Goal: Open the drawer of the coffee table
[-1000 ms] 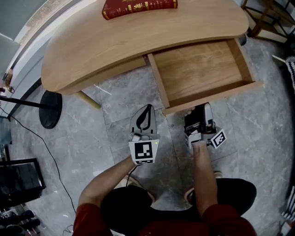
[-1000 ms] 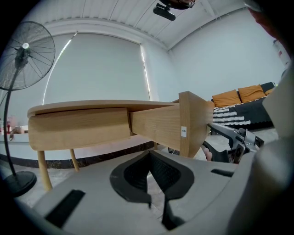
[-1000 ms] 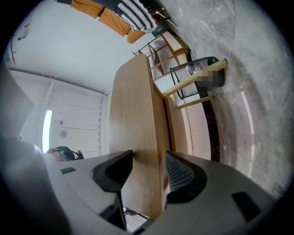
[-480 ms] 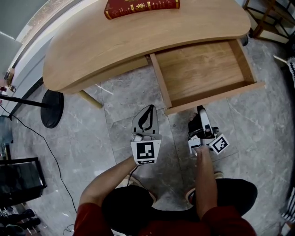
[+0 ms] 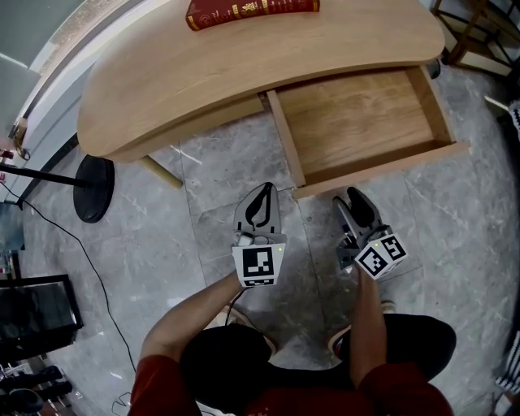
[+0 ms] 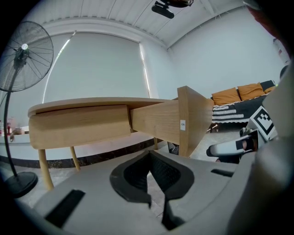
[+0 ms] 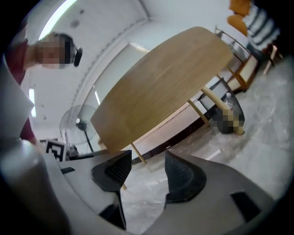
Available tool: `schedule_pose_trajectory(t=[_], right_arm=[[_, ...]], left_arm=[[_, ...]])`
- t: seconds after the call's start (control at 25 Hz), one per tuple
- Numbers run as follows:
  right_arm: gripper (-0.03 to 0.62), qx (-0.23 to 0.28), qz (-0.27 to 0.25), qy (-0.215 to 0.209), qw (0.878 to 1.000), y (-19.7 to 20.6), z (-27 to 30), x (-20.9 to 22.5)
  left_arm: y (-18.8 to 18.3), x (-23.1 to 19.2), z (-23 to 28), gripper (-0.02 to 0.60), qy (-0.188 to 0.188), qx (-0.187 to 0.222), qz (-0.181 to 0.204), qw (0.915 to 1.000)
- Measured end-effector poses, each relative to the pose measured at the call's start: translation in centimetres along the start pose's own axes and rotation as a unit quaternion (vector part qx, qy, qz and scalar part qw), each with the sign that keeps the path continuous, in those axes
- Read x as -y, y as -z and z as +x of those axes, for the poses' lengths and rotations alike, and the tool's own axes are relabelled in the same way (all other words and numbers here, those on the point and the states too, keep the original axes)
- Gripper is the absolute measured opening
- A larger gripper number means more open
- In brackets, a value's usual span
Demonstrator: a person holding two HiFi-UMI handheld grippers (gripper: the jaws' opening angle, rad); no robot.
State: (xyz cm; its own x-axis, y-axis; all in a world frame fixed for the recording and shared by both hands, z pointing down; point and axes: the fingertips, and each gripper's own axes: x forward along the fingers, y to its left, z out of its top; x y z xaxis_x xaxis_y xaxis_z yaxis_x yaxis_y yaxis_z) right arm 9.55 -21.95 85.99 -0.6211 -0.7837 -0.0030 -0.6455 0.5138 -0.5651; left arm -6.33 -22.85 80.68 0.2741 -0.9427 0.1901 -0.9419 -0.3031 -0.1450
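Grey stone-look floor tiles (image 5: 203, 236) run under a curved wooden coffee table (image 5: 203, 81); its drawer (image 5: 357, 122) stands pulled well out toward the person, at about 1 o'clock in the head view, empty, with the whole bare bottom showing; going by that, the opening looks done or nearly so. At 6 o'clock from the drawer front, near its left end, hangs the right gripper (image 5: 356, 197), just short of the wood and apparently not touching it; its jaws have just been opening and stand wide, with nothing between them but floor and the far table legs; that spread suits letting the front go, not clamping it. At 9 o'clock from it sits the left gripper (image 5: 262, 191), pads closed tip to tip on nothing, nose aimed at the drawer's side wall; it seems parked there because one gripper is enough for a light drawer. Farther out, a red book (image 5: 252, 10) lies at 12 o'clock on the far edge of the tabletop, clear of the drawer's travel; a dark round fan base (image 5: 93, 188) stands at 9 o'clock on the floor, well apart from both grippers.
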Motion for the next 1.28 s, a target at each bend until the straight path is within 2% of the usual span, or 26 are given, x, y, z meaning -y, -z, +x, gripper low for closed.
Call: schedule_pose_trajectory(t=[0.08, 0.2, 0.28, 0.36, 0.84, 1.28], right_arm=[[0.219, -0.037, -0.085, 0.019, 0.995, 1.0, 0.3, -0.4], [0.219, -0.059, -0.2, 0.064, 0.976, 1.9, 0.4, -0.6], [0.219, -0.061, -0.257, 0.097, 0.96, 2.0, 0.2, -0.3], [0.219, -0.061, -0.286, 0.119, 0.949, 1.8, -0.2, 0.1], [0.215, -0.045, -0.274, 0.144, 0.95, 0.7, -0.8, 1.1], [0.097, -0.026, -0.266, 0.153, 0.951, 0.0, -1.0, 1.3]], left_arm=[[0.1, 0.0, 0.0, 0.006, 0.001, -0.001, 0.0, 1.0], [0.3, 0.2, -0.1, 0.006, 0.003, -0.004, 0.004, 1.0], [0.6, 0.2, -0.2, 0.006, 0.005, -0.005, 0.011, 0.9999], [1.0, 0.1, -0.2, 0.006, 0.005, -0.008, 0.01, 0.9999], [1.7, -0.2, -0.2, 0.006, 0.003, -0.018, 0.011, 0.9998], [2.1, -0.3, -0.1, 0.006, 0.003, -0.022, 0.008, 0.9997]])
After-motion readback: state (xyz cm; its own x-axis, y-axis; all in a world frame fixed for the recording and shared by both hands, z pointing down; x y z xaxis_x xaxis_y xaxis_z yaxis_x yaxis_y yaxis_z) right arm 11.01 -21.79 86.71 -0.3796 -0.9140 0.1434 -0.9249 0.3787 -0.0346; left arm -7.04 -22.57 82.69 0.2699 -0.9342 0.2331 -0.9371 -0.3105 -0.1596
